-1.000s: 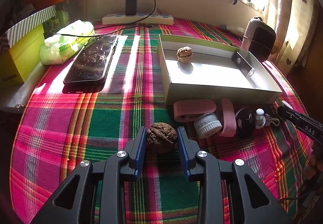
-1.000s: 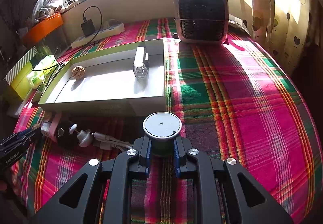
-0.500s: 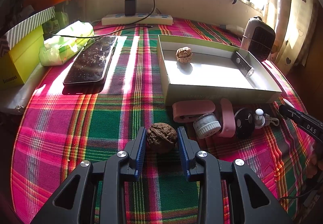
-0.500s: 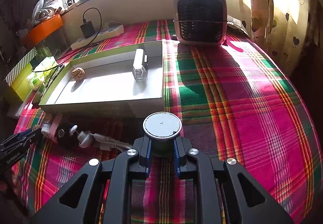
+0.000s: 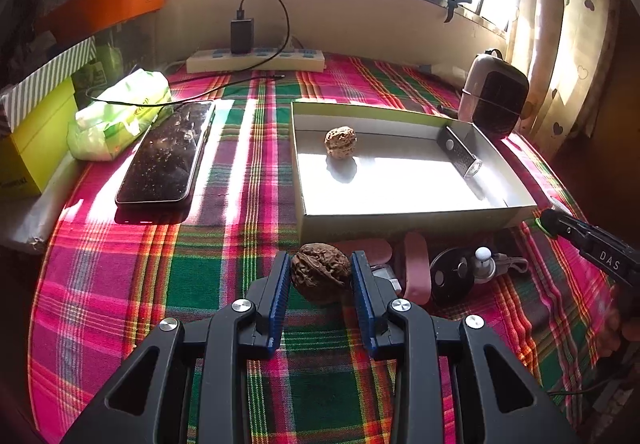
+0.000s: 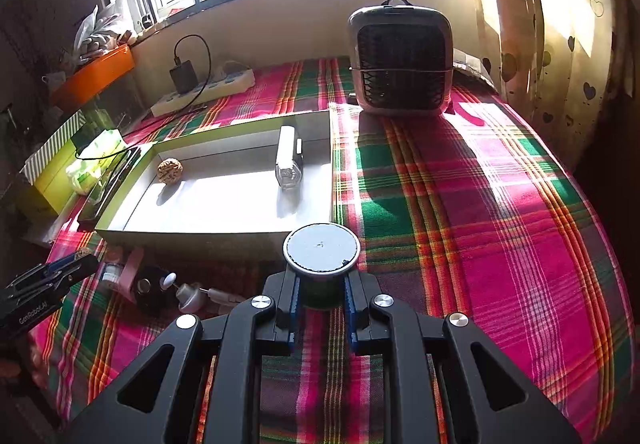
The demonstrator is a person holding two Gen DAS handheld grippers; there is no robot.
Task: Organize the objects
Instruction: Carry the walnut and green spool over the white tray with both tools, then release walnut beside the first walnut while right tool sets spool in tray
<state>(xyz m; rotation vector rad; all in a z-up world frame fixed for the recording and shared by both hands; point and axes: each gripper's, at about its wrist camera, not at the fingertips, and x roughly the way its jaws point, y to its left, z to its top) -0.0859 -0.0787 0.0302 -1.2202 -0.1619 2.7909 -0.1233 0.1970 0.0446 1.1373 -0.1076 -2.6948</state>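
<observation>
Your left gripper (image 5: pixel 320 276): fingers clamped on a dark brown wrinkled walnut (image 5: pixel 320 275). Your right gripper (image 6: pixel 321 290): fingers gripping a round grey-lidded jar (image 6: pixel 321 250) beside the shallow green-edged cardboard box (image 6: pixel 224 232).

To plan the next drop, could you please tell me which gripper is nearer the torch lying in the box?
Right. The right gripper, holding a jar, sits at the box wall near the torch. The left gripper, holding a walnut, is near the box's opposite end.
</observation>
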